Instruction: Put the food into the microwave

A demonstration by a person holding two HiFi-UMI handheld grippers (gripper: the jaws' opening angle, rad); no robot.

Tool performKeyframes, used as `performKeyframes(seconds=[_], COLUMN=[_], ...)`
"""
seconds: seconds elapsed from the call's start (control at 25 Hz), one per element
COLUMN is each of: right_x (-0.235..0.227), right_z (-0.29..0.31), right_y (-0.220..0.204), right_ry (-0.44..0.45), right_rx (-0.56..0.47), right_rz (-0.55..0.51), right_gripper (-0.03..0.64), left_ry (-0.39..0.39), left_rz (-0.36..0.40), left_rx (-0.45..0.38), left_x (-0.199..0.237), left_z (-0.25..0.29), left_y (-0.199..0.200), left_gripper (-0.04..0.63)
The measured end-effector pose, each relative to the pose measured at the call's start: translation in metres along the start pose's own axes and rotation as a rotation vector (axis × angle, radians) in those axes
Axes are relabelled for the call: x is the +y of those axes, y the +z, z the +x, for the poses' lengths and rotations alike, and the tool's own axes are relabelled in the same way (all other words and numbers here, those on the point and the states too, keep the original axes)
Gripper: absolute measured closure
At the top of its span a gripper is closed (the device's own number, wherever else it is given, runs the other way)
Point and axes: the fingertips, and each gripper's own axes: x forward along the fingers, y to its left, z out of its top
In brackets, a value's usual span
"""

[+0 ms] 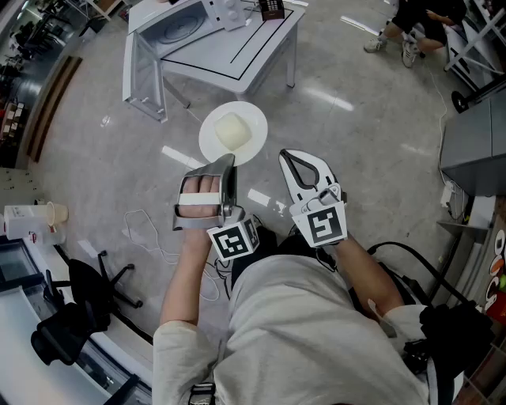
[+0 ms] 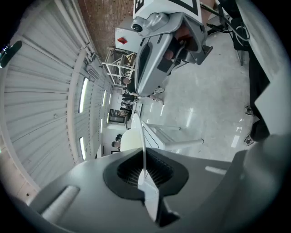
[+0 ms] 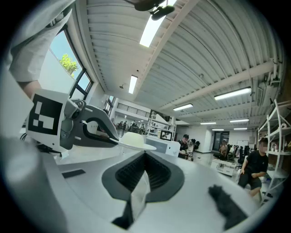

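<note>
A white plate carries a pale block of food; it hangs over the floor in front of the person. My left gripper is shut on the plate's near rim. In the left gripper view the plate shows edge-on between the jaws, with the food on its left side. My right gripper stands just right of the plate, shut and holding nothing. The white microwave sits on a white table ahead, its round turntable showing. The right gripper view shows the held plate and the microwave beyond.
A loose white cable and a black office chair are on the floor at the left. A grey cabinet stands on the right. Seated people are at the back right. A dark device rests on the table.
</note>
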Motion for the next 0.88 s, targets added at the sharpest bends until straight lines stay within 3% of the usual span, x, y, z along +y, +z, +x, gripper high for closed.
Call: performKeyframes(seconds=[0.52, 0.88], right_x=[-0.006, -0.015], right_z=[0.012, 0.076], right_y=[-0.012, -0.016], right_ry=[0.044, 0.077], right_rx=[0.017, 0.038], right_rz=[0.002, -0.019], right_gripper=[0.606, 0.606], left_ry=[-0.004, -0.017], left_rz=[-0.031, -0.064], left_rx=[0.036, 0.071], left_x=[0.002, 0.011], left_z=[0.014, 0.064], left_y=[-0.004, -0.045], left_gripper=[0.574, 0.572])
